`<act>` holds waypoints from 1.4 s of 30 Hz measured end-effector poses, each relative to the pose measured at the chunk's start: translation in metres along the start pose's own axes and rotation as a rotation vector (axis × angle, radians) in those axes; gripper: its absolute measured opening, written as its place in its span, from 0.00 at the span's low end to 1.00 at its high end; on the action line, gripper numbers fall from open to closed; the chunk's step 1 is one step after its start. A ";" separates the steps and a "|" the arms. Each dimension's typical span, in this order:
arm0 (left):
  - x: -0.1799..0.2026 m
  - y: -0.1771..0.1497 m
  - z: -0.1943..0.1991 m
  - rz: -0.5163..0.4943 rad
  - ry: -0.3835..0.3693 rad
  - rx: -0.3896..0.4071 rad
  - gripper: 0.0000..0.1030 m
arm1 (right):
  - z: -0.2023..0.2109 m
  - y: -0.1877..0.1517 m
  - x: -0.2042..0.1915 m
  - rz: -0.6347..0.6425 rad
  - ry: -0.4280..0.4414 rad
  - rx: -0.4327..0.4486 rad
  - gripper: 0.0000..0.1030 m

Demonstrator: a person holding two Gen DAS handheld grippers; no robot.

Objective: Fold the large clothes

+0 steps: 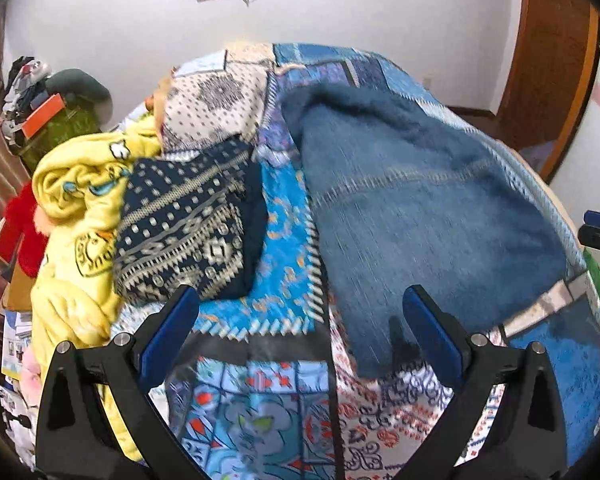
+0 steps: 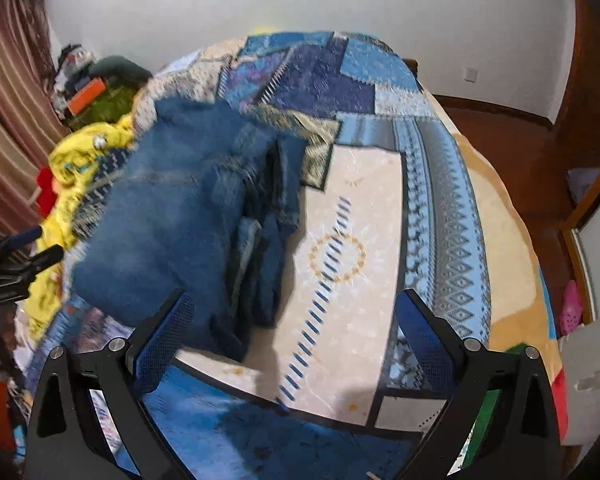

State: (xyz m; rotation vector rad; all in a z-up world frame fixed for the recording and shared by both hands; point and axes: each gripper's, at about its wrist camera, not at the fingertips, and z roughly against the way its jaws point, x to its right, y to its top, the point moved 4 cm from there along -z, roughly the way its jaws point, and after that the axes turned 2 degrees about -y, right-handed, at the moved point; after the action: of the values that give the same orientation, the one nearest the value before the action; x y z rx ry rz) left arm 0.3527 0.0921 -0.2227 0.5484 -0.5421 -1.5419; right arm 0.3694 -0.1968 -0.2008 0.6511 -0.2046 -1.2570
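Observation:
A folded pair of blue jeans (image 1: pixel 420 208) lies on the bed's patchwork blanket (image 1: pixel 284 216). My left gripper (image 1: pixel 300 320) is open and empty, held just above the blanket at the jeans' near left edge. In the right wrist view the jeans (image 2: pixel 180 216) lie folded in layers at left. My right gripper (image 2: pixel 296 328) is open and empty over the blanket (image 2: pixel 352 240), with its left finger (image 2: pixel 164 336) close to the jeans' near edge.
A folded dark patterned garment (image 1: pixel 188 220) and a crumpled yellow garment (image 1: pixel 80 208) lie left of the jeans. Clutter and a green box (image 1: pixel 60 128) stand at far left. The bed's right edge drops to a wooden floor (image 2: pixel 540 168). The other gripper (image 2: pixel 16 268) shows at left.

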 end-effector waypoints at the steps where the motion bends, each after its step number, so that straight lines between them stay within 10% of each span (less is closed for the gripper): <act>1: -0.004 0.006 0.000 0.006 0.003 0.010 0.99 | 0.001 0.004 -0.001 -0.002 0.012 0.007 0.97; 11: -0.007 0.041 -0.046 0.041 -0.102 -0.050 0.99 | -0.047 0.046 -0.027 -0.051 0.197 -0.032 0.97; 28: -0.008 0.053 -0.170 0.341 -0.585 -0.327 1.00 | -0.154 0.054 -0.011 -0.203 0.433 -0.244 0.95; 34: -0.003 0.056 -0.172 0.413 -0.674 -0.322 0.81 | -0.146 0.054 -0.013 -0.219 0.447 -0.223 0.73; 42: 0.008 0.062 -0.134 0.360 -0.609 -0.260 0.58 | -0.115 0.067 -0.031 -0.161 0.401 -0.184 0.34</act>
State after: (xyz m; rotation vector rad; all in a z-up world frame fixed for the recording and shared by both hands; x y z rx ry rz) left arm 0.4860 0.0803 -0.2859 -0.2281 -0.8331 -1.3879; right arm 0.4698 -0.1184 -0.2500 0.7547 0.2972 -1.2533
